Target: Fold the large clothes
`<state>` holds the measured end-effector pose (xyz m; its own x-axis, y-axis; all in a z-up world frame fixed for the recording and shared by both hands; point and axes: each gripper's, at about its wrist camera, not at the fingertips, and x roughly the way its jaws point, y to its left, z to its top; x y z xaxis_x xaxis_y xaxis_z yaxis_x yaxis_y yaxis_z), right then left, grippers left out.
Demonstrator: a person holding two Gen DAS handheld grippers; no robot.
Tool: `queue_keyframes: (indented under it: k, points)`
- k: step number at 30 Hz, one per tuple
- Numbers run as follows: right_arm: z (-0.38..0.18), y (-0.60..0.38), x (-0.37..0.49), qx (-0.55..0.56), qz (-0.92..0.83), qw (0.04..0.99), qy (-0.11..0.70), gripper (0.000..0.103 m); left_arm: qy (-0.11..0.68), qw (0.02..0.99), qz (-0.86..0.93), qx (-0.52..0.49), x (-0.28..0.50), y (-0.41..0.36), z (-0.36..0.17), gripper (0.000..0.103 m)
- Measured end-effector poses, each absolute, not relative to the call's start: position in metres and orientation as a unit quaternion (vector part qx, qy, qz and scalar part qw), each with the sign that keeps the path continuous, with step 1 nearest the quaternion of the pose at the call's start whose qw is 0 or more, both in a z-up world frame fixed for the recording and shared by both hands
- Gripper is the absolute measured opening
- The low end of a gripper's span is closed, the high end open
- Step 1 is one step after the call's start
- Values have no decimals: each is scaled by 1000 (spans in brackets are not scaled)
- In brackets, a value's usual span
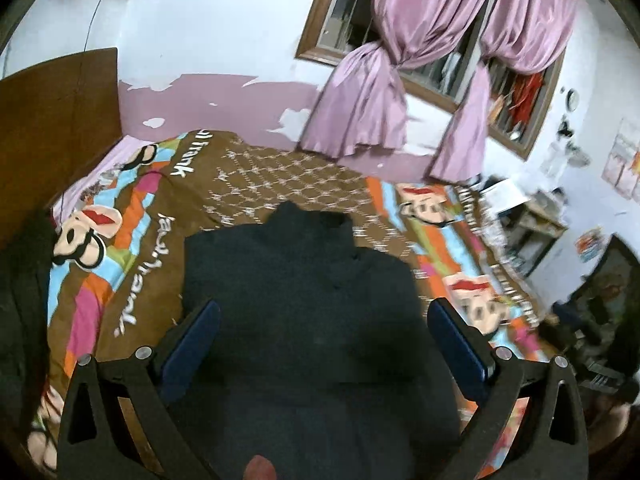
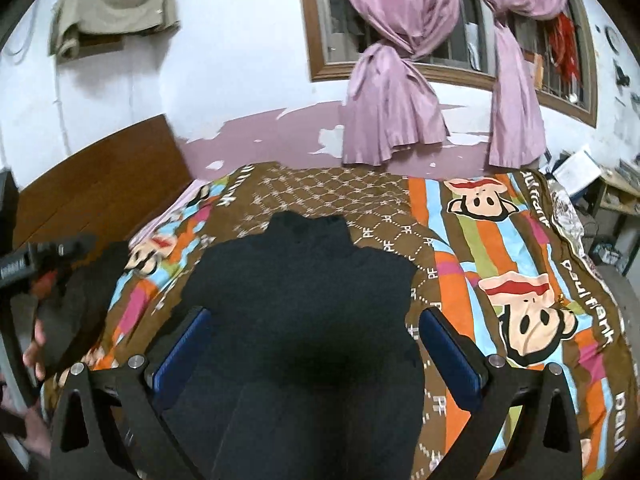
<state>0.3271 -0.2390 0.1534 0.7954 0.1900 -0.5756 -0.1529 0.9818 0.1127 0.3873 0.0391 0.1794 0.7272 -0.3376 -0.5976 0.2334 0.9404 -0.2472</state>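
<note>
A large black high-neck garment (image 1: 304,304) lies flat on the bed, collar pointing to the far wall; it also fills the middle of the right wrist view (image 2: 304,308). My left gripper (image 1: 324,312) hovers over the garment's lower half, wide open and empty, blue pads (image 1: 196,340) apart. My right gripper (image 2: 316,328) hovers over the same area, also wide open and empty, blue pads (image 2: 452,356) apart. Its right finger stands over the garment's right edge. Part of the other handheld gripper (image 2: 36,264) shows at the far left of the right wrist view.
The bed has a brown cartoon-print cover (image 2: 500,260) with a wooden headboard (image 1: 56,120) on the left. Another dark cloth (image 1: 20,304) lies at the bed's left side. Pink curtains (image 2: 396,92) hang at the window behind. A cluttered shelf (image 1: 532,224) stands at right.
</note>
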Motion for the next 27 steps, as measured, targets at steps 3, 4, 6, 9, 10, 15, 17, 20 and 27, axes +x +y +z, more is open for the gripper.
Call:
queue_keyframes:
  k: [3, 4, 6, 9, 10, 15, 17, 20, 27]
  points:
    - [122, -244, 379, 42, 86, 947, 308, 103, 335, 931, -136, -53, 424, 45, 145, 101]
    - [116, -245, 390, 46, 87, 947, 307, 103, 333, 933, -128, -41, 443, 47, 129, 101]
    - [95, -244, 424, 47, 93, 949, 299, 103, 327, 937, -117, -26, 470, 50, 110, 101]
    - [71, -243, 464, 50, 97, 951, 288, 103, 317, 942, -106, -12, 513, 54, 82, 101]
    - [61, -242, 482, 56, 100, 952, 285, 103, 315, 943, -105, -12, 527, 54, 74, 101]
    - [21, -239, 556, 89, 100, 952, 275, 103, 325, 940, -100, -22, 591, 53, 38, 101]
    - [1, -240, 583, 107, 93, 949, 283, 103, 331, 938, -99, -33, 614, 55, 23, 101]
    - [-25, -234, 619, 120, 88, 940, 307, 103, 340, 934, -100, -43, 639, 54, 6, 101]
    - [-48, -222, 681, 121, 86, 934, 325, 96, 334, 935, -106, -55, 681, 32, -9, 100]
